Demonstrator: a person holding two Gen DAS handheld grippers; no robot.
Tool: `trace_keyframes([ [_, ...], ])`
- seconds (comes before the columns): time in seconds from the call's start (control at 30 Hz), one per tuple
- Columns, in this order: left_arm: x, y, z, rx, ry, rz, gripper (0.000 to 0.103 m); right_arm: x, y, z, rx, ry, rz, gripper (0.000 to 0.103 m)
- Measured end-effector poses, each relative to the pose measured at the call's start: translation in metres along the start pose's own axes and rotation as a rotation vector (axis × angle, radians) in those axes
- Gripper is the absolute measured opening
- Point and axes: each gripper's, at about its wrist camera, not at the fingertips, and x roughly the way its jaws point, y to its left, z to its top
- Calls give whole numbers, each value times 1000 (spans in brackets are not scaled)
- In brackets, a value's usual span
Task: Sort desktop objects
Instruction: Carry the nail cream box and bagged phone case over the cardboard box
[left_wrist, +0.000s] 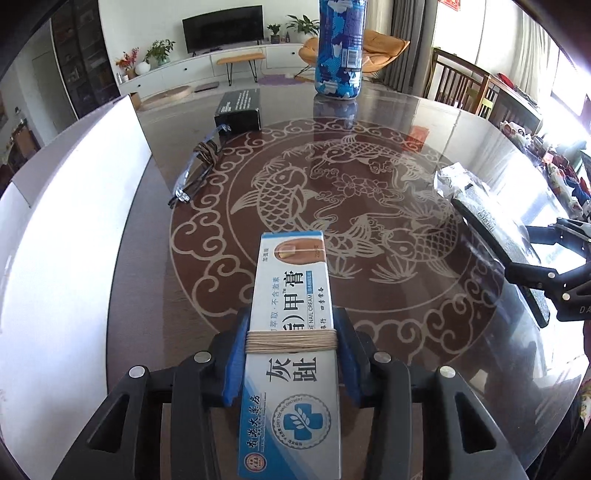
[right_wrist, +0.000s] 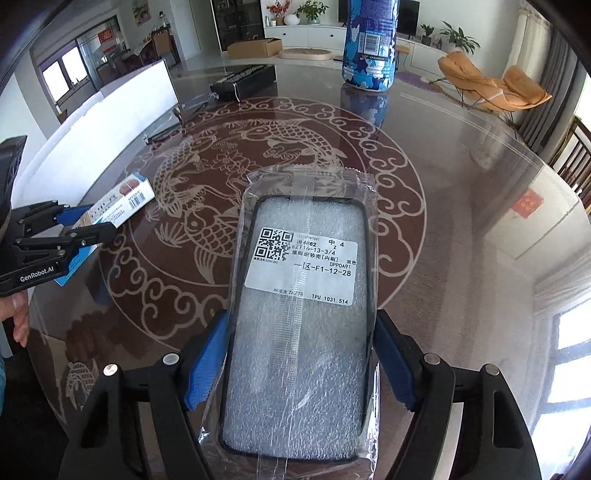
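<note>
- Nail-cream box, long, white and blue with a tan thread wound round its middle (left_wrist: 291, 332), sits clamped between the blue-padded jaws of the left gripper (left_wrist: 291, 354), held above the desk and pointing toward the tall blue-and-white patterned bottle (left_wrist: 341, 48).
- Phone case, black-rimmed and sealed in a clear plastic bag with a white QR label (right_wrist: 301, 317), is gripped by its long sides in the jaws of the right gripper (right_wrist: 301, 354), also off the desk, its far end aimed at the same bottle.
- That bottle stands upright at the far edge of the round, glass-topped brown desk with a carved fish pattern (left_wrist: 369, 192).
- Left of the bottle lies a flat black cardboard box (left_wrist: 239, 110); nearer than it, a pair of clear-lensed glasses with dark arms (left_wrist: 195, 173) rests on the glass.
- Further left of the bottle, beside the glasses, a white upright panel (left_wrist: 85, 177) stands along the desk edge.
</note>
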Motion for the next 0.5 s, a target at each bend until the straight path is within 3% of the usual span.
trace_keyframes([
  [0.5,-109,8,-52,-104,-228,-76,44,-71,6,-16,61,-86,132,76],
])
